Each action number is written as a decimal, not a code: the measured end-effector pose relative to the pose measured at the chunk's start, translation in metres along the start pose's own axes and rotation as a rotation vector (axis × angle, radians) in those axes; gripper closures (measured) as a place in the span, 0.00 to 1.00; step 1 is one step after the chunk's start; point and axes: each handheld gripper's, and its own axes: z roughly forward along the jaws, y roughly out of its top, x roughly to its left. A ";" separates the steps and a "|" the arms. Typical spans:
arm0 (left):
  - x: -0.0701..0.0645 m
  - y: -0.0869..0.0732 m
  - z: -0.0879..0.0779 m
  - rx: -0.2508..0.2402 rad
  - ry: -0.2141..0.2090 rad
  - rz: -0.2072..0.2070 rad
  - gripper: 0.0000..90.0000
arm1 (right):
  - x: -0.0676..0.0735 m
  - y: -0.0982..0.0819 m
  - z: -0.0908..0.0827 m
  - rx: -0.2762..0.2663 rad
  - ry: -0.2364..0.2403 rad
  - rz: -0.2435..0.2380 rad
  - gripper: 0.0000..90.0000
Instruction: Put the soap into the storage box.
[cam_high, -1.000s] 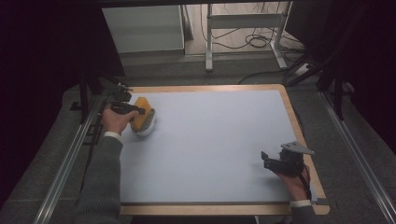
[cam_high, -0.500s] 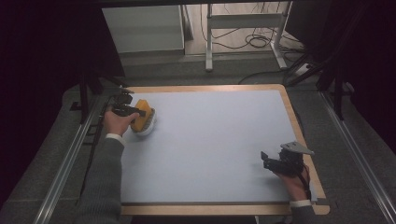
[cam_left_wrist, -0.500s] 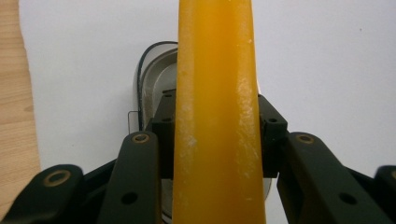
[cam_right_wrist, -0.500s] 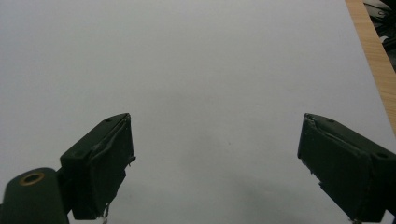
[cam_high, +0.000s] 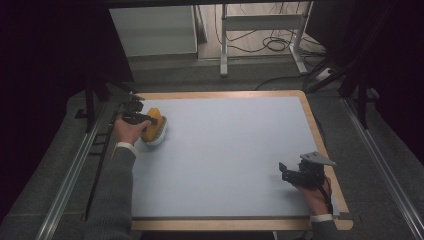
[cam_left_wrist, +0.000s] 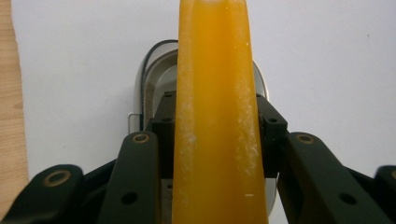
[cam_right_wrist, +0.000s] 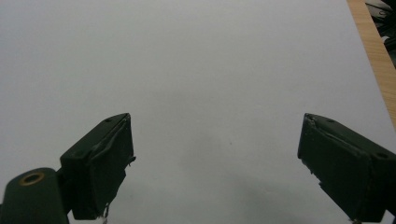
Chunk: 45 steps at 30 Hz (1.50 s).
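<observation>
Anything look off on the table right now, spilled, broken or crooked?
Nothing stands out. The left gripper is shut on the orange piece above the white dish near the mat's left edge; the right gripper hangs open over bare mat.

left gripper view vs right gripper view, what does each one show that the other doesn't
Only the left gripper view: an orange object clamped between the left hand-held gripper jaws, over a white dish. Only the right gripper view: the right hand-held gripper with its jaws wide apart, holding nothing. Both: the pale table mat and a strip of the wooden table edge.
</observation>
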 end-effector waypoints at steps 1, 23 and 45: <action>0.001 0.000 0.000 0.004 0.002 0.004 0.68 | 0.000 0.000 0.000 -0.001 -0.001 0.001 0.12; 0.004 -0.004 -0.006 -0.026 0.015 0.007 0.47 | 0.001 -0.001 0.002 0.009 0.000 -0.007 0.12; 0.004 -0.009 -0.001 -0.014 0.002 0.017 0.67 | 0.001 -0.001 0.002 0.009 -0.003 -0.007 0.11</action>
